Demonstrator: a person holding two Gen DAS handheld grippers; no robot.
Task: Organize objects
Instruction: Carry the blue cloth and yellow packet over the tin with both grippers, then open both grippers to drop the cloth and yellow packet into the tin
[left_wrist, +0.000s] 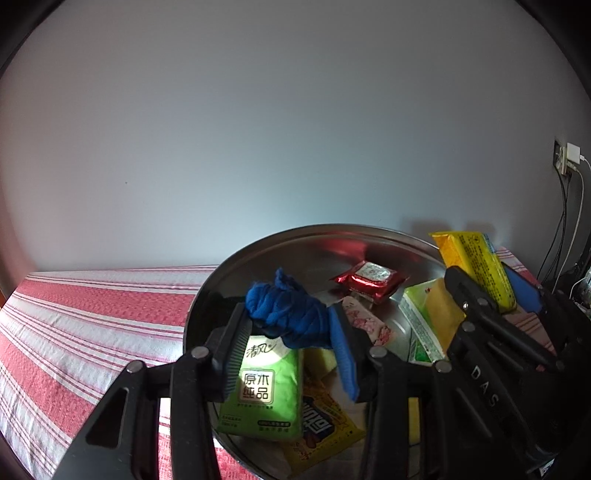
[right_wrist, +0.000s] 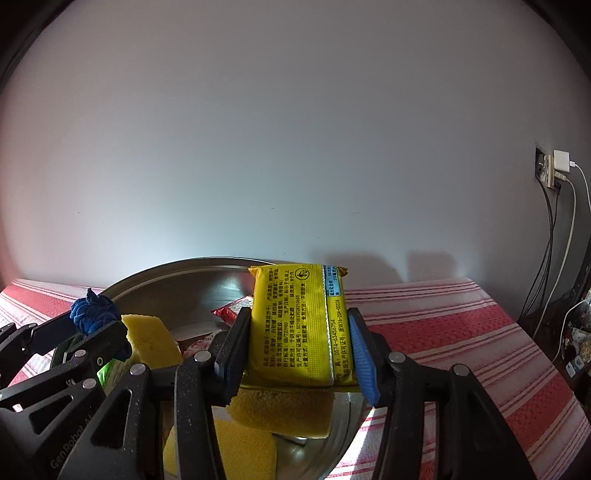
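Red-and-white striped cloth (left_wrist: 92, 314) covers the counter under a metal basin (left_wrist: 295, 240), beneath a pale wall (right_wrist: 295, 129). Only the left view shows the green tissue pack (left_wrist: 262, 391) and red packet (left_wrist: 367, 278) inside the basin. Left gripper (left_wrist: 291, 343) jaws clamp a blue cloth bundle (left_wrist: 288, 314) above it; right gripper (right_wrist: 295, 350) jaws pinch a yellow packet (right_wrist: 299, 325), seemingly over sponges (right_wrist: 147, 339).

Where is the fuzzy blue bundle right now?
The knotted blue fabric bundle is pinched in the left gripper, held over the round metal basin, just above the green tissue pack; the right wrist view shows it at far left.
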